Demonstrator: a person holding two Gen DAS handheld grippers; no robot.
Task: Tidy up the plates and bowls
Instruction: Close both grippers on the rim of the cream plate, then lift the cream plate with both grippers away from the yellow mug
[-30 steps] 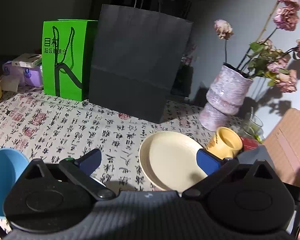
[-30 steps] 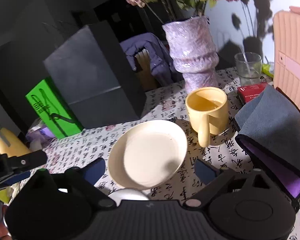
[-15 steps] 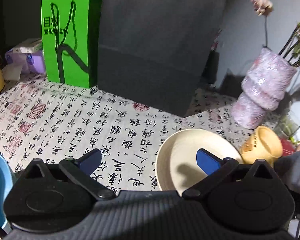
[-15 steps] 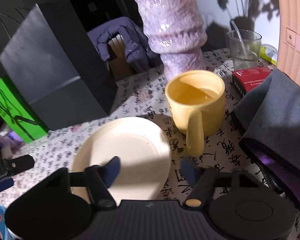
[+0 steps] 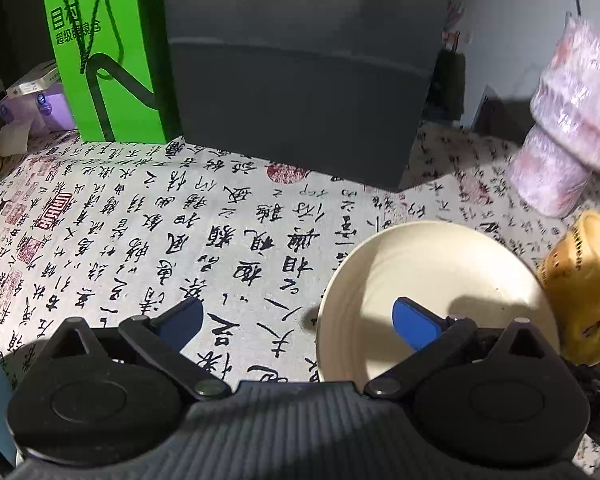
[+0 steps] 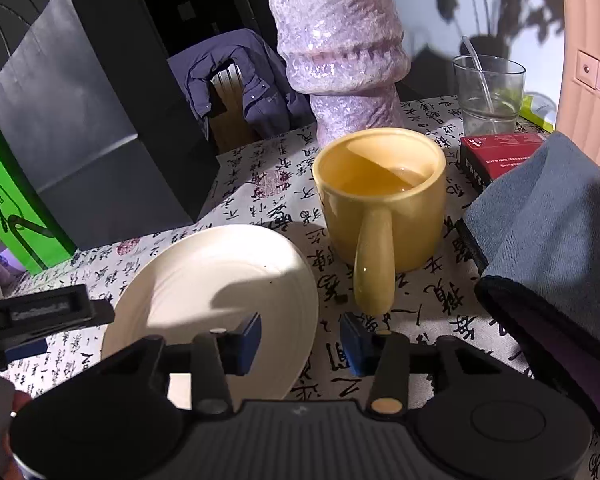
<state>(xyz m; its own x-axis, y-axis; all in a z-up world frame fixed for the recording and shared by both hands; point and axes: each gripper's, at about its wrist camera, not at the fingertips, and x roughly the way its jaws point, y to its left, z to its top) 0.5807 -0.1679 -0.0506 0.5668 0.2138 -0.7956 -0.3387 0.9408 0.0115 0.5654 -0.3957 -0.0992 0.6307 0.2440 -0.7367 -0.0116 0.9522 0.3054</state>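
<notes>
the left gripper (image 5: 298,320) has come down and in toward the cream plate (image 5: 432,292), jaws wide apart, one pad over the calligraphy tablecloth (image 5: 220,216) and the other over the plate's bowl, holding nothing. the plate lies flat beside the yellow mug (image 6: 380,200). the right gripper (image 6: 300,340) has just been closing, its jaws now straddling the plate's near rim but not visibly pinching it. a lift looks close.

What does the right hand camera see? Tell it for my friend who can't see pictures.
The right gripper straddles the near rim of a cream plate, its jaws just closing. A yellow mug stands just behind.
</notes>
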